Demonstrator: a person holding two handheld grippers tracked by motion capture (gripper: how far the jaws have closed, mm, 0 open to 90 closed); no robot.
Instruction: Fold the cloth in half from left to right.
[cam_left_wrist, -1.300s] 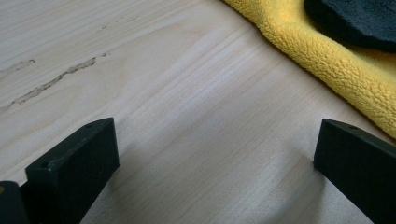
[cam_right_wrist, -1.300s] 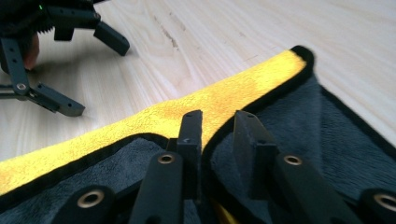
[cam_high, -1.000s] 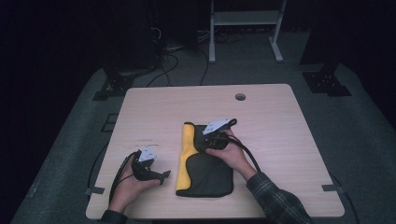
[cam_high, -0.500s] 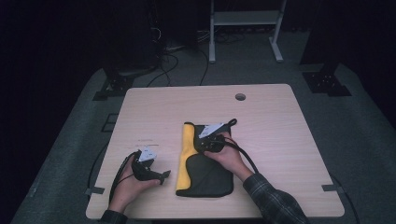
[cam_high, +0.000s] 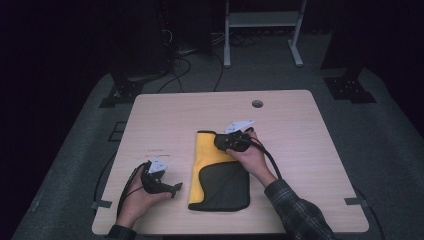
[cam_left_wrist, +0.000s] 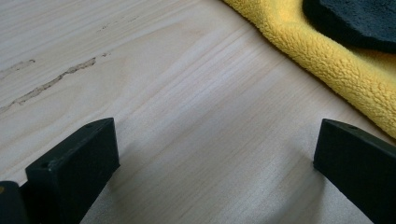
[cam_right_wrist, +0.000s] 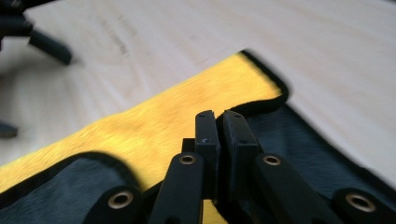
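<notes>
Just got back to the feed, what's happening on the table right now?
A person is folding a yellow-and-black cloth on the wooden table. The right gripper is over the cloth's far end, its jaws having just closed together; whether cloth is pinched between them can't be told. The left gripper rests open on bare table beside the cloth's yellow edge, holding nothing.

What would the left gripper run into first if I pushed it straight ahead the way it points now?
Bare table first, then likely the yellow edge of the cloth. The left gripper is open and low over the wood, with nothing between its jaws; depth is hard to judge.
</notes>
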